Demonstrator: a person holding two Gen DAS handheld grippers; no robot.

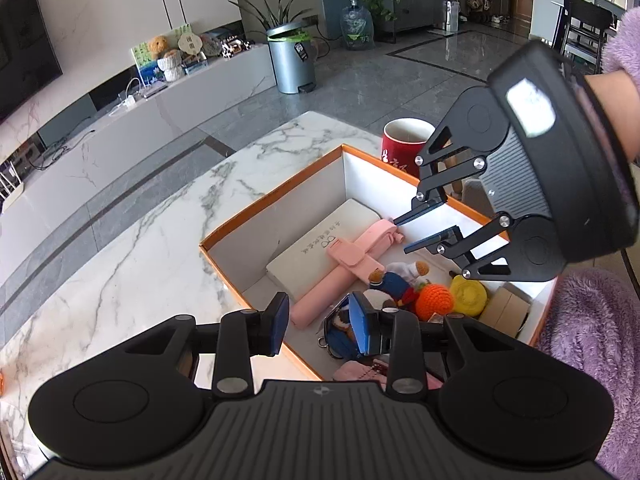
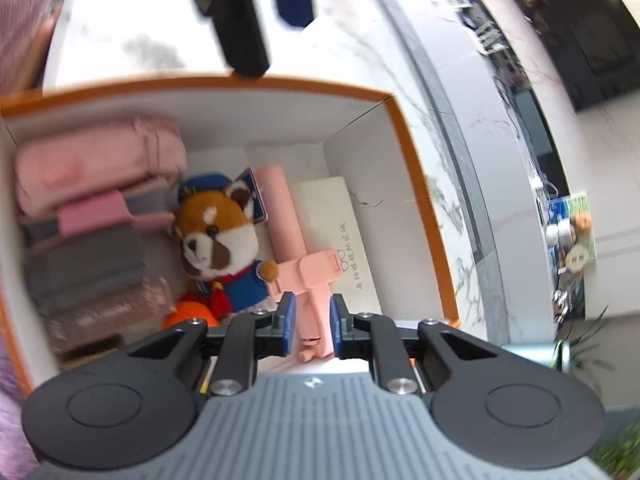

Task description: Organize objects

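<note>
A: Where do your tongs stand right now?

B: Your right tongs point(image 1: 414, 234) hang above the orange-rimmed box point(image 1: 272, 194), tips slanting down toward the pink selfie stick point(image 1: 340, 266). From the right wrist view the blue pads sit a little apart, one on each side of the stick's end, with a gap showing on both sides, so nothing is pinched. Your left tongs point(image 1: 320, 326) are spread too, and empty, hovering over the box's near wall.

A: And the things being sorted?

B: They lie inside the box, which sits on the marble table point(image 1: 132, 248) toward its far corner. The pink stick lies partly across a white flat case point(image 1: 320, 248) along one wall. Beside the stick rests a plush red panda point(image 2: 224, 240) in a blue outfit, touching an orange crocheted ball point(image 1: 434, 300). A yellow round item point(image 1: 468, 294) sits just beside that ball. In the right wrist view, pink and grey folded pouches point(image 2: 92, 208) are stacked at the opposite end of the box.

A: Anything outside the box?

B: A red mug point(image 1: 404, 140) stands on the table just beyond the box's far wall.
</note>
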